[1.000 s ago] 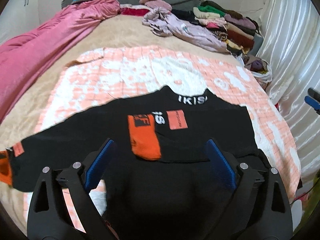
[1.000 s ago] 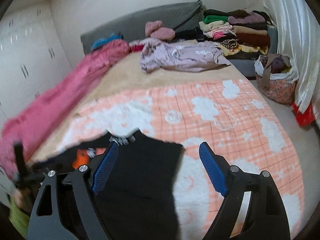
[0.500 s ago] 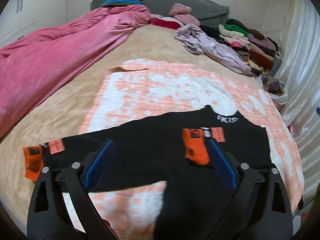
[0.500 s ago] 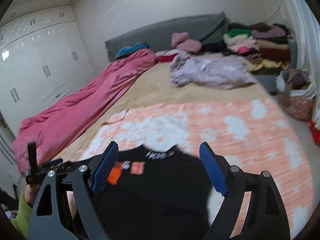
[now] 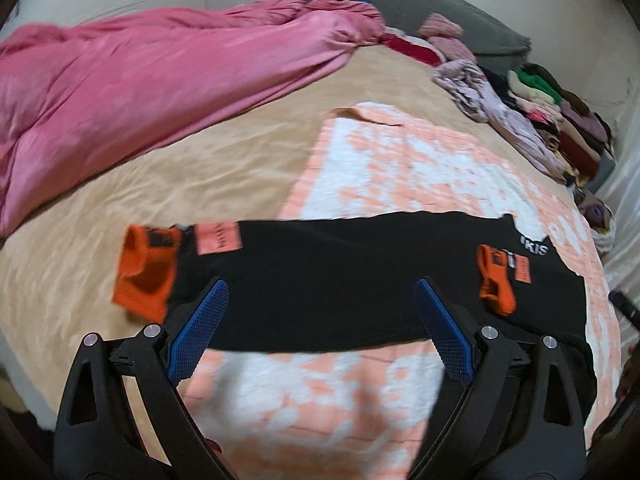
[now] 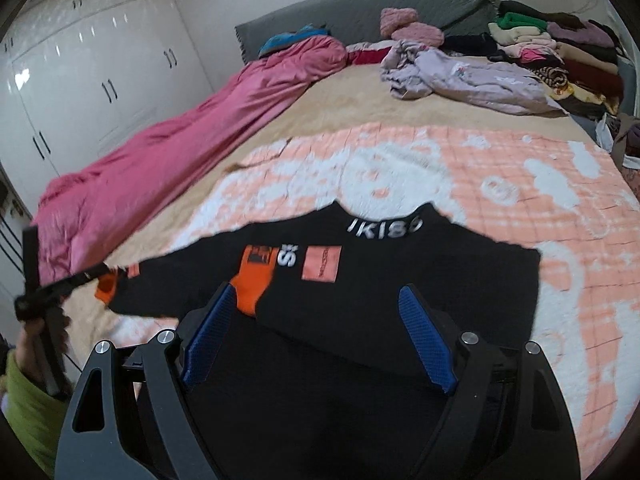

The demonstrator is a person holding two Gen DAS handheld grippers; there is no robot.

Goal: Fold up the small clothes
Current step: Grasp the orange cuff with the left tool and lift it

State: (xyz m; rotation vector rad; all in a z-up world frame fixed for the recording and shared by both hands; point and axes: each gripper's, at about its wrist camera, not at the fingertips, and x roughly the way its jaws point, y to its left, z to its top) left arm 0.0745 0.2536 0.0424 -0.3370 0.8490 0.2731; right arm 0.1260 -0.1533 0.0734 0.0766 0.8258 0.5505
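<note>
- Fabric of the black sweater (image 6: 400,280) looks soft and light, a thin knit that drapes and wrinkles easily; it will not keep any shape by itself and may drag along the fuzzy blanket when pulled.
- It lies flat on the peach-and-white blanket (image 6: 560,208), which covers the foot end of the bed (image 5: 200,168). The collar with white letters points toward the headboard, one sleeve is folded in over the chest, and the other sleeve stretches out toward the bed's left side, where its orange cuff (image 5: 144,272) rests on the beige sheet.
- Good places to take hold, in my judgement, are the orange cuff of the stretched sleeve and the shoulder seam or hem corner, where the cloth is doubled and thicker; a pinch in the middle of the body would only lift a loose bump.
- The left claw (image 5: 320,328) is spread wide and empty, hanging above the stretched sleeve.
- The right claw (image 6: 316,340) is also spread wide with nothing between its pads, hanging above the lower body of the sweater.
- Room for moving is good toward the headboard: bare blanket and sheet lie there. The pink duvet (image 5: 140,80) lies along the left side and the clothes pile (image 6: 560,52) in the far right corner, both well apart from the sweater.
- The near edge of the bed is close to the hem, so cloth could slip over it.
</note>
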